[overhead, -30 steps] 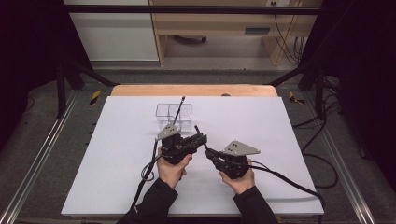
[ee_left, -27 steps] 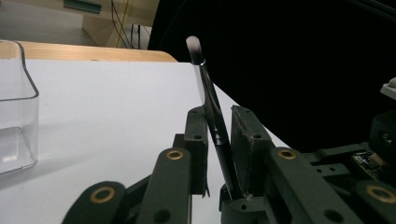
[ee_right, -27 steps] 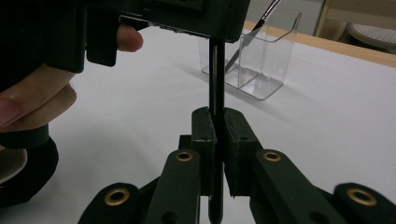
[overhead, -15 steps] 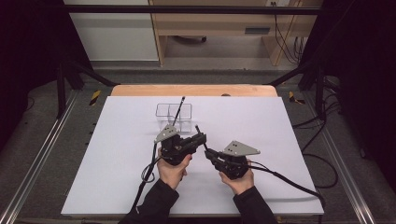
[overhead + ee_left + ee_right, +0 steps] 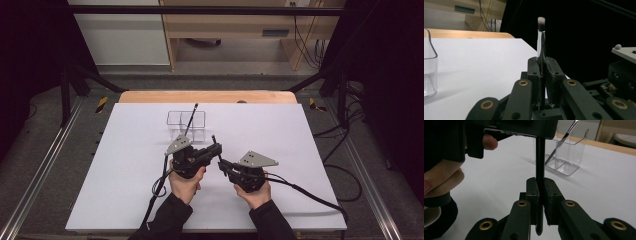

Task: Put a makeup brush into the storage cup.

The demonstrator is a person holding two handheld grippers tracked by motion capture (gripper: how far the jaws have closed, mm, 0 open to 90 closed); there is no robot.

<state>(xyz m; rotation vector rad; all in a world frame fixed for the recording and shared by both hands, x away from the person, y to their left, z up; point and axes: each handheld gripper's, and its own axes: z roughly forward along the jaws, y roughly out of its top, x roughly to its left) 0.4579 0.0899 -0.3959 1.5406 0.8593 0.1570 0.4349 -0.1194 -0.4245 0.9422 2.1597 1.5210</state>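
Nearest the person, both hands sit low on the white table (image 5: 125, 165), each holding a gripper. The right gripper (image 5: 222, 164), nearer to the person than the clear box (image 5: 186, 125) and a little to its right, is clenched on the lower, black handle end of a brush (image 5: 540, 160); in the right gripper view the handle runs up between the jaws, its rounded butt showing below them. The left gripper (image 5: 216, 148), also on the near side of the clear box and just beside the right one, grasps the same brush higher up: the left gripper view shows its jaws pressed together on the shiny metal part, with the pale-tipped bristle head (image 5: 541, 22) standing upright above them. The two grippers meet at the brush, jaw tips close together, and the brush is held off the table surface between them. Farther off, the clear box stands on the table, divided into compartments, well apart from both grippers. A second brush (image 5: 190, 120) leans tilted inside it, its tip rising above the rim toward the far edge of the table; which compartment holds it cannot be told.
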